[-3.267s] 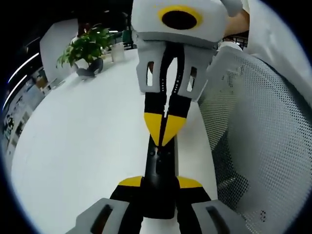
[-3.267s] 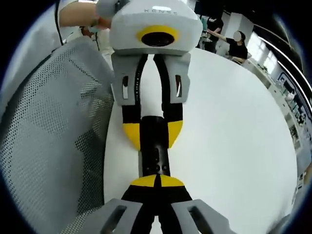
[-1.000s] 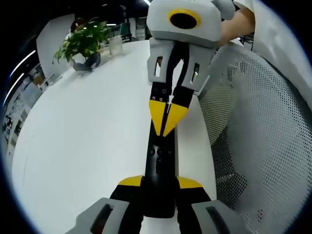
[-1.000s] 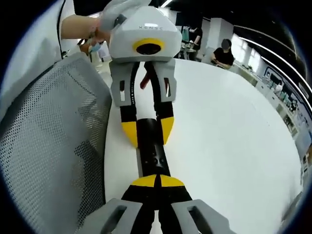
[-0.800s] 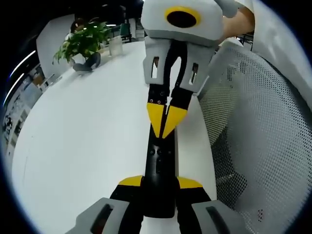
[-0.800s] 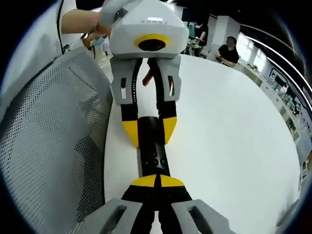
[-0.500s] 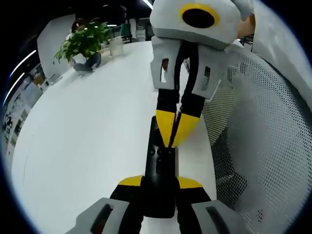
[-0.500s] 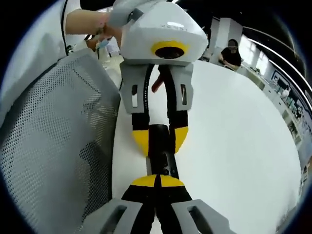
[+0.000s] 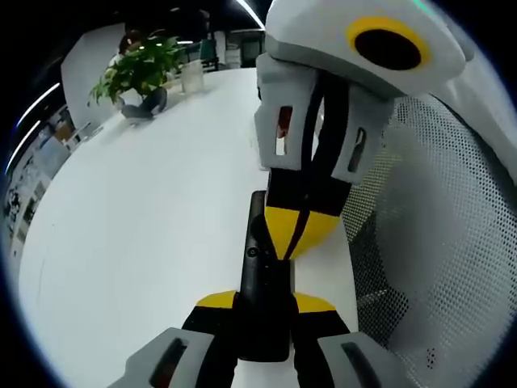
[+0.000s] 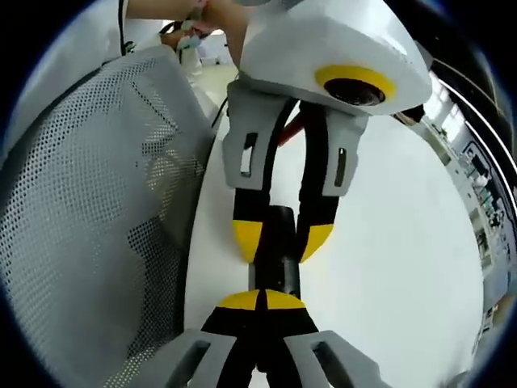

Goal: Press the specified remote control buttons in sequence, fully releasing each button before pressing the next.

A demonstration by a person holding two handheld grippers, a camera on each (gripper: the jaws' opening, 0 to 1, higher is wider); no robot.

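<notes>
— Between the left gripper's (image 9: 262, 311) yellow tips, what is that dark thing?
— Remote control (image 9: 260, 283): slim, black, a few small buttons on its face. Those jaws pinch its near end and hold it out over the white table (image 9: 145, 218).
— And the right gripper (image 10: 263, 301)?
— Its jaws are pressed together, yellow tips meeting in a point that rests on the remote's button face. It comes down steeply from across, its grey body looming large in the left gripper view.
— Anything nearby?
— Grey mesh chair back (image 9: 436, 242) beside the table edge, and a potted plant (image 9: 144, 71) far across the table.
</notes>
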